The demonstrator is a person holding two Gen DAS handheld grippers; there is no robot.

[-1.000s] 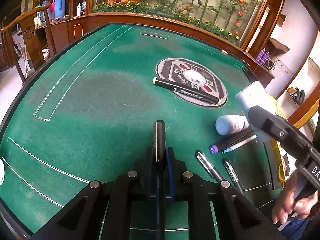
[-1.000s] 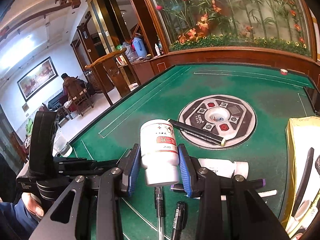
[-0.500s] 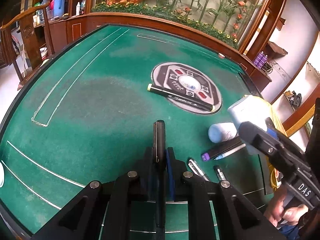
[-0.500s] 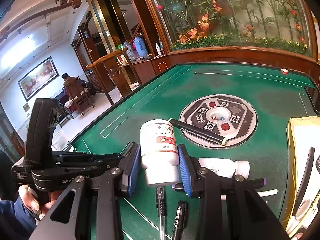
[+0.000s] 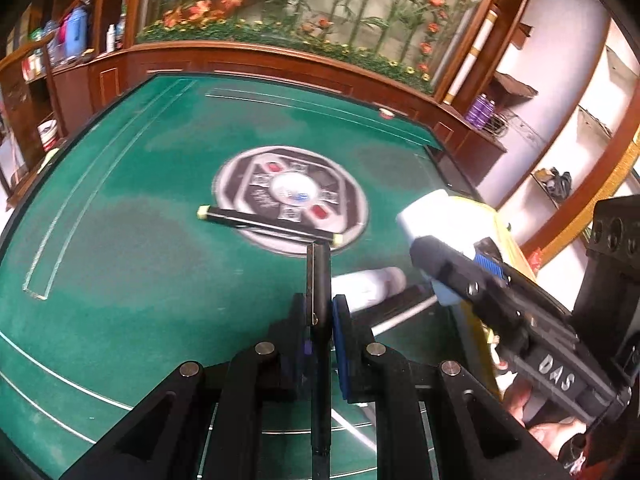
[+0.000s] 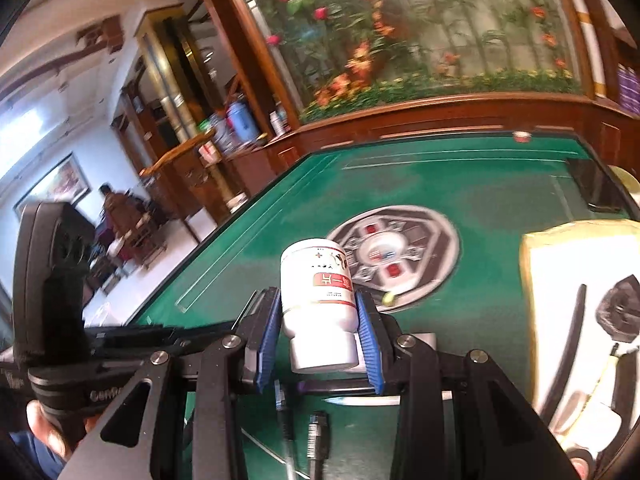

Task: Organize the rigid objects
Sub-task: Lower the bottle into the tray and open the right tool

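Observation:
My left gripper [image 5: 320,312] is shut on a thin black pen [image 5: 319,276] that points forward over the green table [image 5: 140,240]. My right gripper [image 6: 318,316] is shut on a white bottle with a red label [image 6: 318,296], held above the table; it shows in the left wrist view [image 5: 430,216] at the right. A black marker with pale ends [image 5: 268,226] lies across the round centre panel [image 5: 290,192]. A white bottle [image 5: 368,284] lies on its side by more pens [image 6: 316,436].
A yellow-rimmed tray [image 6: 532,280] with dark items stands at the table's right side. A wooden rim [image 5: 280,64] and a glass flower display run along the far edge. A chair [image 6: 180,160] stands off the table's left.
Both grippers have moved right and forward with their loads. The right gripper with the bottle has come closer to the yellow tray. The view is blurred by motion.

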